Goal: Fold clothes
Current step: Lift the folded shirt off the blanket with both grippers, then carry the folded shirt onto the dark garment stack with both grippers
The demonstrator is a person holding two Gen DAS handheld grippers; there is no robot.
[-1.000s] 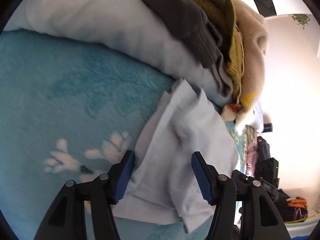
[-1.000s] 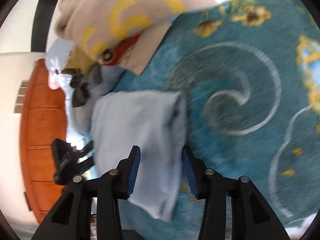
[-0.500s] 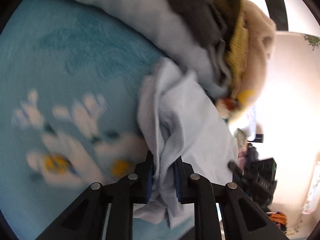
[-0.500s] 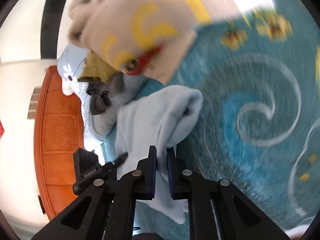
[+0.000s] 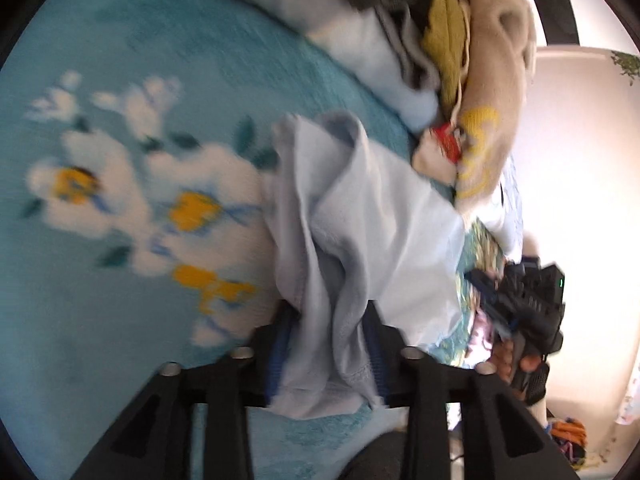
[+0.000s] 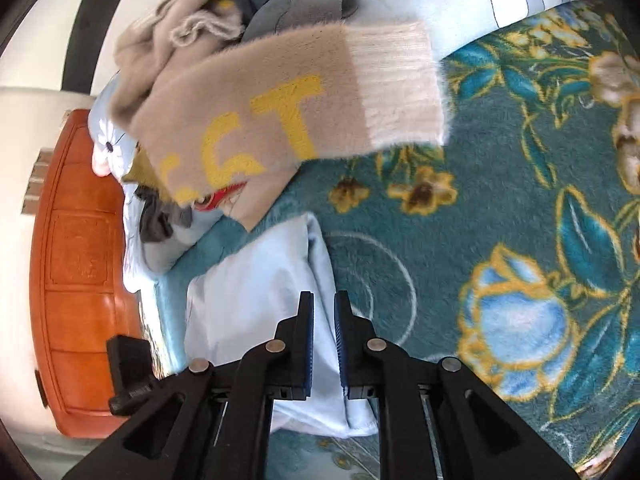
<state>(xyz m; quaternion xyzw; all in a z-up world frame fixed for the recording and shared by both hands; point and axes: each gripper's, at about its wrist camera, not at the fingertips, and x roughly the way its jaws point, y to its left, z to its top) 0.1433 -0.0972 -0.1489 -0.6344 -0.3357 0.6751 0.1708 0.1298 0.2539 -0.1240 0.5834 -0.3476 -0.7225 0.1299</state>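
Note:
A light blue garment lies bunched on the teal flowered blanket. One gathered fold runs between the jaws of my left gripper. Those jaws are opening and stand wider than the fold. In the right wrist view the same garment lies flat. Its folded edge is pinched in my right gripper, whose jaws are nearly together. A hand holding the right gripper shows at the right of the left wrist view.
A heap of clothes sits just beyond the garment: a beige sweater with yellow letters, a mustard knit, grey pieces. They rest on a pale blue pillow. An orange wooden headboard stands at the left.
Both grippers closed on the light blue garment and pulled it across the blanket, away from the heap. The left jaws have since widened again. The right jaws stay pinched.

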